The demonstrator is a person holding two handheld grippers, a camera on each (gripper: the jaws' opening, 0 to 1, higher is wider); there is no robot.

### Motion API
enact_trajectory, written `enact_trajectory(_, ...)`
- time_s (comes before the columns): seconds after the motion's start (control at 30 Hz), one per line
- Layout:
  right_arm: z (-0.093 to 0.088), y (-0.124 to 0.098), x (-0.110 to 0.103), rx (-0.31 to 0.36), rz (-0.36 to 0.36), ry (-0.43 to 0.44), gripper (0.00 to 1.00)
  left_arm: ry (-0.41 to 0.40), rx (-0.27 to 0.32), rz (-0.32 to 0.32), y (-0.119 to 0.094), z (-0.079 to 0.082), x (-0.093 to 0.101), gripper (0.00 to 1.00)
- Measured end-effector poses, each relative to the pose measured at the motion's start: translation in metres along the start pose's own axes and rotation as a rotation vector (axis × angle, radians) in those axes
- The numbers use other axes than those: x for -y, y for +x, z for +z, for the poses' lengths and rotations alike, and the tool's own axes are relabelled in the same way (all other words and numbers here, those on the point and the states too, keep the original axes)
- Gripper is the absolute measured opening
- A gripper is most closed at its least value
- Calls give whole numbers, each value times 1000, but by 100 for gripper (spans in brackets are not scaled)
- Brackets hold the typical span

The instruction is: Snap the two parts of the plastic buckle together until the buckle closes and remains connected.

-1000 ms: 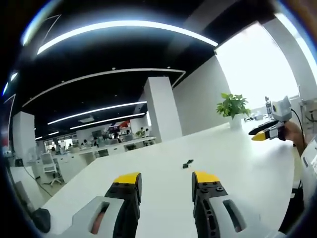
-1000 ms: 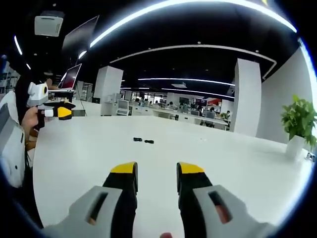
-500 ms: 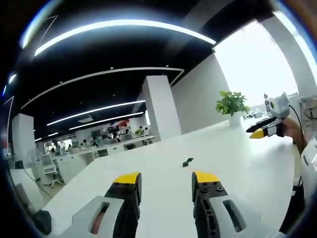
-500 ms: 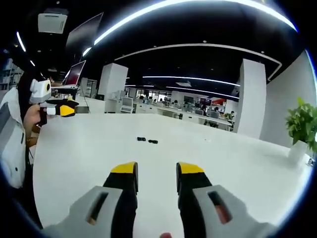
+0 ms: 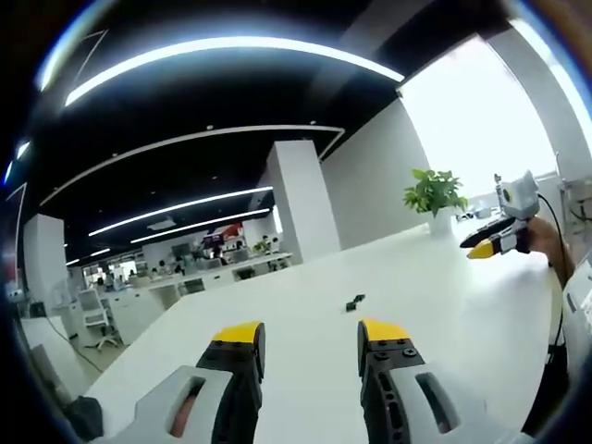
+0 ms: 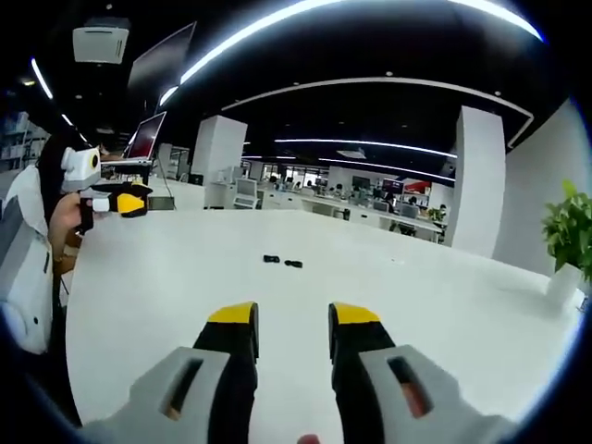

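Two small black buckle parts lie apart on the white table [image 6: 416, 296]: one part [image 6: 271, 259] on the left, the other part [image 6: 293, 264] just right of it in the right gripper view. In the left gripper view they show as a small dark pair [image 5: 354, 302] far ahead. My left gripper [image 5: 310, 338] is open and empty, well short of them; it also appears at the left of the right gripper view [image 6: 129, 204]. My right gripper [image 6: 291, 319] is open and empty too, seen at the right of the left gripper view [image 5: 490, 244].
A potted plant [image 5: 435, 199] stands at the table's far end. White pillars [image 6: 217, 148], desks and monitors fill the office beyond. A person's sleeve [image 6: 23, 268] is at the left edge.
Both views have shifted slightly; the buckle parts and both grippers keep their state.
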State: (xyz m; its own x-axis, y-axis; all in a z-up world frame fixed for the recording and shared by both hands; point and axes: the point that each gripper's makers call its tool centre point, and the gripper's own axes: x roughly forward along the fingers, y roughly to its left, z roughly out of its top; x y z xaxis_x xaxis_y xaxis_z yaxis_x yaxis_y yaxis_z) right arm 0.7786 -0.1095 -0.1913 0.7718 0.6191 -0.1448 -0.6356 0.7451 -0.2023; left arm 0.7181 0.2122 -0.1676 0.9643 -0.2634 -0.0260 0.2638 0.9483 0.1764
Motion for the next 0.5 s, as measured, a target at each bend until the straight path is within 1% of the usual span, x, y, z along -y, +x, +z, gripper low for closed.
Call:
enact_trajectory(0.13,2,2,-2,-1,19,1,30,4,1,2,0,1,0,40)
enact_trajectory(0.5,7,5,0,-6,26,-14,29,27,0,-9,3,5,3,40)
